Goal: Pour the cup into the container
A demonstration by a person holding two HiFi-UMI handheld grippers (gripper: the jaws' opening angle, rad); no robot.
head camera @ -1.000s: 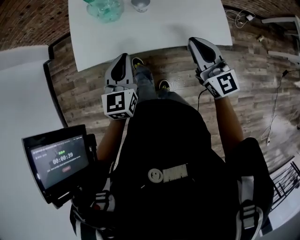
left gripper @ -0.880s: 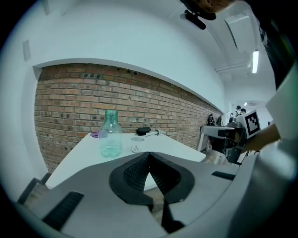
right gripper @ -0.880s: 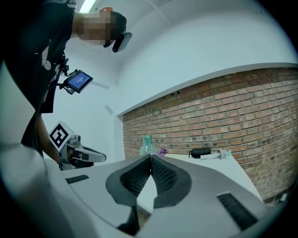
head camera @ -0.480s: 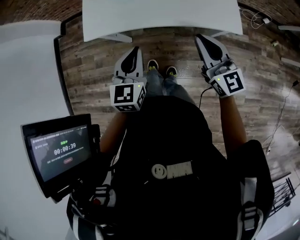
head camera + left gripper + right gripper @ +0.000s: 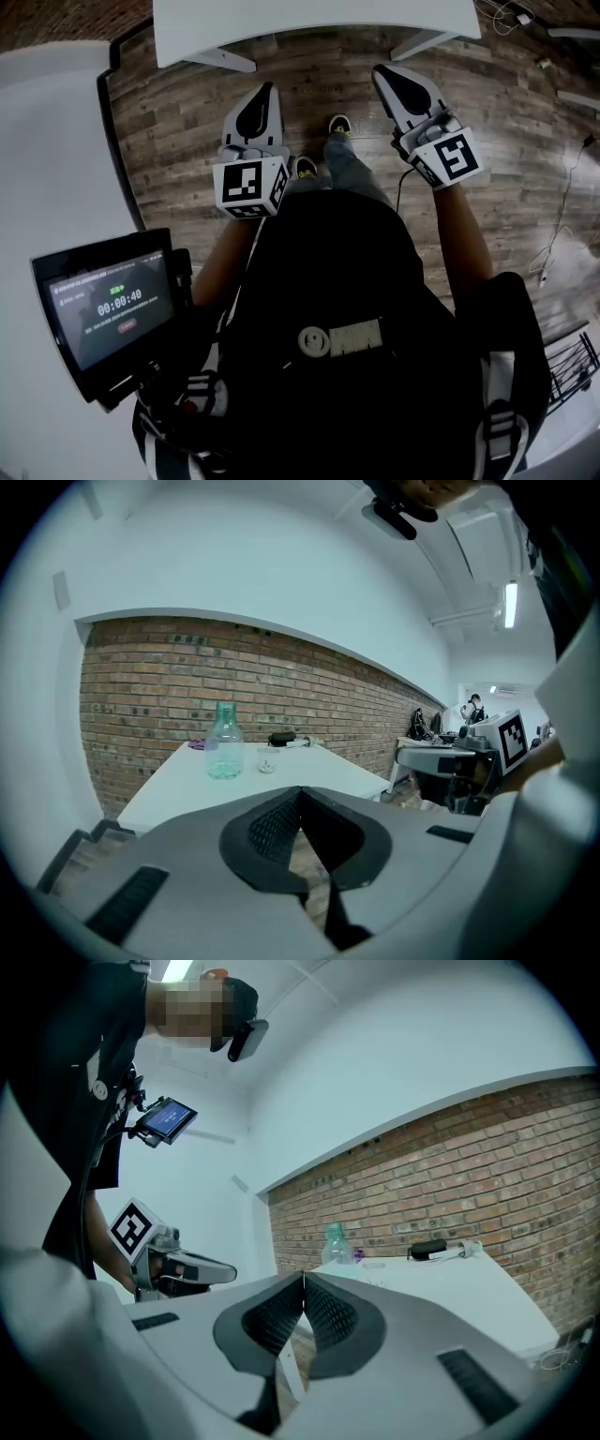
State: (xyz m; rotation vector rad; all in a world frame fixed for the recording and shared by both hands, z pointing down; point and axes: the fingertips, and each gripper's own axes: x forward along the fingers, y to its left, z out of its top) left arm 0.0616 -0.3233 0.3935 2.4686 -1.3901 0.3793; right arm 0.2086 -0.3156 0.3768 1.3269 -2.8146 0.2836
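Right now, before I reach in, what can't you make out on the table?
Left gripper view: cup too small to show its contents; dark thing behind it too small to name.
Head view: table cut off by the top edge; cup and bottle out of frame.
Right gripper view: cup too small to pick out.

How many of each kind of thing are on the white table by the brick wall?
Clear bottle: 1
Small cup: 1
Black thing: 1
Pale thing beside it: 1
Purple thing: 1
Total: 5
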